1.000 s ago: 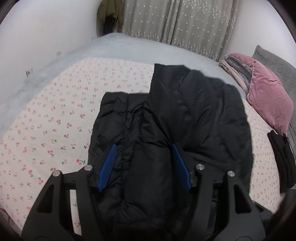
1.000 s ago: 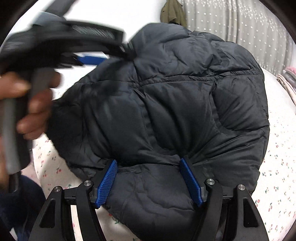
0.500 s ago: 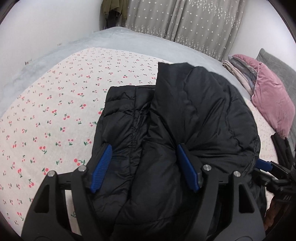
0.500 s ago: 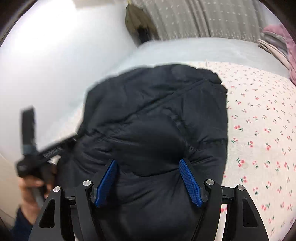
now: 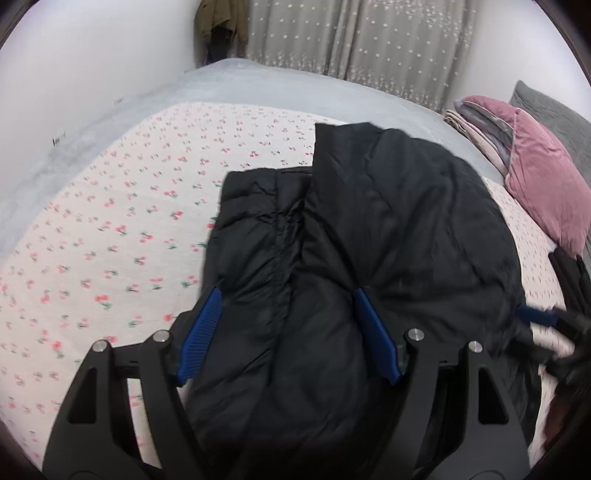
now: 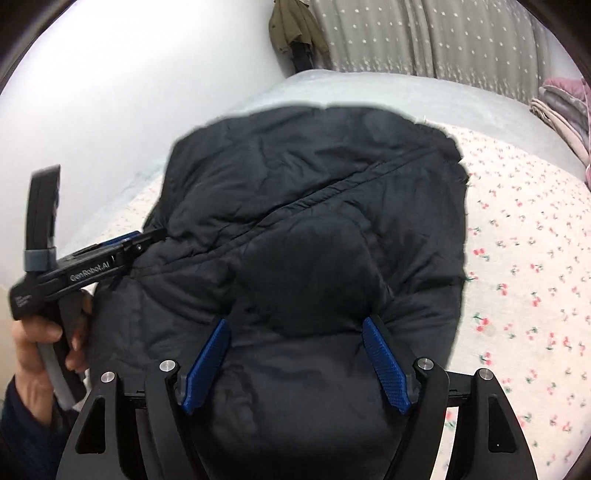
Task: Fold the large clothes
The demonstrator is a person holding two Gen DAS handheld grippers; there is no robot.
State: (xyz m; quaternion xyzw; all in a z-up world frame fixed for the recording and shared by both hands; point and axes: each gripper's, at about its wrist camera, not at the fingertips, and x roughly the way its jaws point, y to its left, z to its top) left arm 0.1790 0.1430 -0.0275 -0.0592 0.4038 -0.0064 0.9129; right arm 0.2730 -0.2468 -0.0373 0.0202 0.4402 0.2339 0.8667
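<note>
A black padded jacket (image 5: 369,229) lies folded on the cherry-print bed sheet (image 5: 110,236). In the left wrist view my left gripper (image 5: 284,314) has its blue pads wide apart with a thick bunch of jacket between them. In the right wrist view the jacket (image 6: 314,229) fills the frame, and my right gripper (image 6: 295,347) also has wide-set pads with padded cloth bulging between them. The left gripper (image 6: 147,240) shows at the jacket's left edge, held by a hand. The right gripper (image 5: 535,317) shows blurred at the jacket's right edge.
A pink pillow (image 5: 539,184) and a stack of folded blankets (image 5: 476,122) lie at the bed's right end. A dark garment (image 5: 572,280) lies beside them. Curtains (image 5: 369,44) and a hanging olive coat (image 5: 221,26) stand behind the bed. A white wall (image 5: 74,74) runs along the left.
The jacket came down from raised in front of the right camera to lying on the bed. Both grippers moved lower and forward, keeping the cloth between their pads.
</note>
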